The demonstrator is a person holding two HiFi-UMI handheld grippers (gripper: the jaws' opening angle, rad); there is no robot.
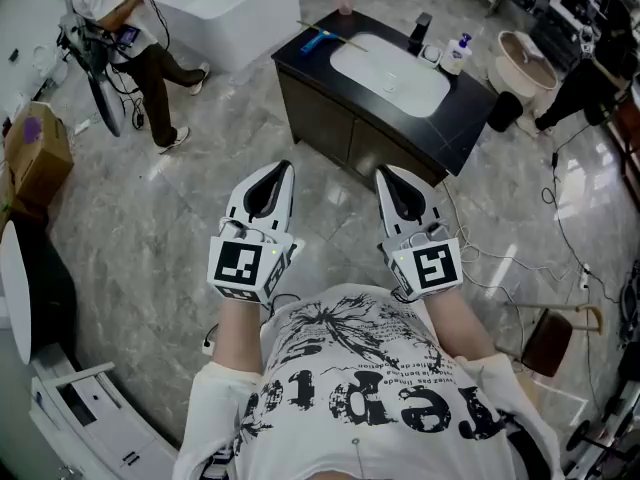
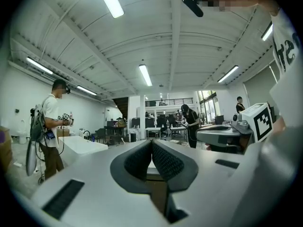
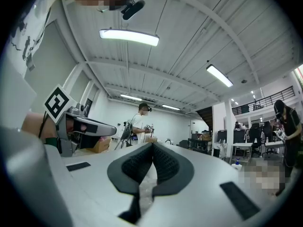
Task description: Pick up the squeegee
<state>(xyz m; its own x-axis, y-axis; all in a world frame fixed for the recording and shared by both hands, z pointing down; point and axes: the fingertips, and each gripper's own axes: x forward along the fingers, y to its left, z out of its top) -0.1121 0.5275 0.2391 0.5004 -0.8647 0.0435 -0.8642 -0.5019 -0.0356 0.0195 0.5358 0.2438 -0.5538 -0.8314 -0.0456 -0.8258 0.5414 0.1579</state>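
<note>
Nearest the camera is the wearer's white T-shirt point(image 1: 370, 388) with black print. Both forearms reach forward from it, side by side and level. The left tool point(image 1: 284, 168) has its two dark ribbed pads pressed together with nothing between them. The right tool point(image 1: 386, 172) is the same, pads meeting at the tips and empty. Each carries its marker cube at the rear, and the two tools sit near each other without touching, above a grey marbled floor point(image 1: 150, 218).

Past the tool tips stands a dark vanity cabinet point(image 1: 330, 118) with a black worktop point(image 1: 470, 108) and a white oval basin point(image 1: 388, 74) sunk into it. The squeegee point(image 1: 325, 38), a thin pale bar with a blue handle, lies on the worktop's far left corner, just left of the basin and well apart from both tools. A black tap point(image 1: 420, 31) stands behind the basin, a soap bottle point(image 1: 457, 54) with a blue top is to its right, and a pink cup point(image 1: 345, 6) sits at the far edge.

Farther off, a white bathtub point(image 1: 235, 3) stands to the left, beside it a person point(image 1: 120, 28) in a white shirt, and a cardboard box point(image 1: 38, 148) rests at the left edge.
</note>
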